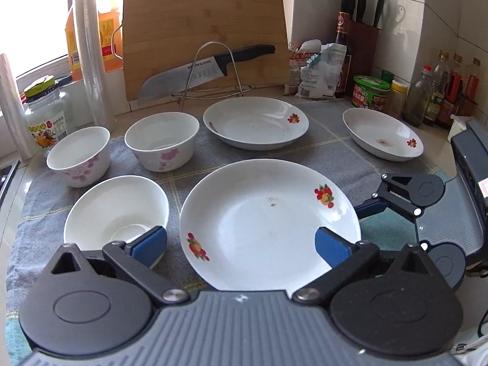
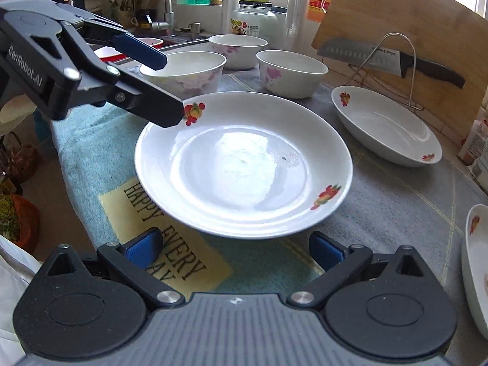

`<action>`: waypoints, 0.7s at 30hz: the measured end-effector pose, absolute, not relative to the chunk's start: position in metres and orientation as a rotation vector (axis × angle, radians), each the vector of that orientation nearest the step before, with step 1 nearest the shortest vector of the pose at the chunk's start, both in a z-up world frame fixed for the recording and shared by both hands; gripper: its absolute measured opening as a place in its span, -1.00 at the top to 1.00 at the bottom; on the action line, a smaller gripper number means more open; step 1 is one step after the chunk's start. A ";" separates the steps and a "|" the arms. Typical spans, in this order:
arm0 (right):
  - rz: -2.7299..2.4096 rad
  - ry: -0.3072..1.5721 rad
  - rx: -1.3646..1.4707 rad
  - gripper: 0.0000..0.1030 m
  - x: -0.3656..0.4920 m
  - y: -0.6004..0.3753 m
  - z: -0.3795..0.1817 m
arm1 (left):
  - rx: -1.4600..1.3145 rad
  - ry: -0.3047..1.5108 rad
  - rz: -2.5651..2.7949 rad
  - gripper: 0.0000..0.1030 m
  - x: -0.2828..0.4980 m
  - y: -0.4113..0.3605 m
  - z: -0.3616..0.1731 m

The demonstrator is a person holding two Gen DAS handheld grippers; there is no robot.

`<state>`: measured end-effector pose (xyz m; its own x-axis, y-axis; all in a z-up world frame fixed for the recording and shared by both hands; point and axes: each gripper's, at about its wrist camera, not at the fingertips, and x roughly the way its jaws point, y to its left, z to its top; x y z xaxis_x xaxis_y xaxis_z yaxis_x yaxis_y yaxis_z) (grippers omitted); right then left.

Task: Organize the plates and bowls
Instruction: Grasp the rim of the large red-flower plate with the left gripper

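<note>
A large white plate [image 1: 268,222] [image 2: 244,164] with fruit prints lies on the cloth in front of both grippers. My left gripper [image 1: 241,245] [image 2: 172,88] is open over its near-left rim, one pad above the plain white bowl [image 1: 116,210] [image 2: 183,73]. My right gripper [image 2: 236,247] [image 1: 363,222] is open at the plate's right edge, nothing between its fingers. Two flowered bowls [image 1: 79,155] [image 1: 161,140] stand behind the plain one. Two more plates [image 1: 256,122] [image 1: 382,134] lie further back.
A grey and teal towel [image 2: 91,158] covers the counter. Behind stand a cutting board [image 1: 204,30], a knife on a wire rack [image 1: 210,67], a glass jar [image 1: 45,116], bottles [image 1: 439,91] and a knife block [image 1: 363,30]. A sink tap [image 2: 166,0] shows at far left.
</note>
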<state>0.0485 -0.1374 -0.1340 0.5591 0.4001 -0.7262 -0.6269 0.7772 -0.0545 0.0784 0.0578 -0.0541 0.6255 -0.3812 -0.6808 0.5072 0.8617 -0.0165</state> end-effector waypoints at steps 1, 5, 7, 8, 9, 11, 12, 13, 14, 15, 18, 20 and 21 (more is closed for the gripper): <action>0.627 0.765 -0.311 -1.00 0.051 -0.138 -0.135 | 0.182 0.744 -0.524 -0.99 0.081 0.058 -0.053; 0.655 0.731 -0.300 -1.00 0.056 -0.137 -0.140 | 0.172 0.788 -0.584 -0.99 0.098 0.057 -0.047; 0.669 0.702 -0.293 -1.00 0.056 -0.139 -0.142 | 0.187 0.799 -0.619 -0.99 0.107 0.053 -0.042; 0.671 0.693 -0.291 -1.00 0.055 -0.140 -0.143 | 0.197 0.803 -0.636 -0.99 0.112 0.051 -0.040; 0.668 0.691 -0.288 -1.00 0.055 -0.140 -0.143 | 0.209 0.807 -0.646 -0.99 0.117 0.048 -0.038; 0.663 0.696 -0.286 -1.00 0.056 -0.139 -0.143 | 0.234 0.817 -0.671 -0.99 0.130 0.041 -0.036; 0.660 0.699 -0.286 -1.00 0.056 -0.138 -0.142 | 0.240 0.824 -0.681 -0.99 0.136 0.039 -0.036; 0.657 0.699 -0.286 -1.00 0.057 -0.138 -0.142 | 0.250 0.834 -0.689 -0.99 0.144 0.036 -0.036; 0.653 0.696 -0.283 -1.00 0.056 -0.138 -0.143 | 0.262 0.850 -0.693 -0.99 0.151 0.033 -0.038; 0.649 0.688 -0.278 -1.00 0.055 -0.138 -0.143 | 0.276 0.870 -0.694 -0.98 0.158 0.030 -0.040; 0.632 0.677 -0.267 -1.00 0.052 -0.139 -0.145 | 0.294 0.936 -0.717 -0.95 0.179 0.024 -0.046; 0.617 0.672 -0.259 -1.00 0.050 -0.139 -0.146 | 0.315 0.984 -0.727 -0.93 0.192 0.019 -0.052; 0.609 0.670 -0.255 -1.00 0.049 -0.139 -0.146 | 0.329 1.007 -0.736 -0.86 0.197 0.017 -0.056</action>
<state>0.0494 -0.1387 -0.1457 0.6190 0.4440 -0.6479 -0.6028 0.7974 -0.0295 0.1967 0.0168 -0.0558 0.3241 -0.4042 -0.8553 0.6921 0.7177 -0.0769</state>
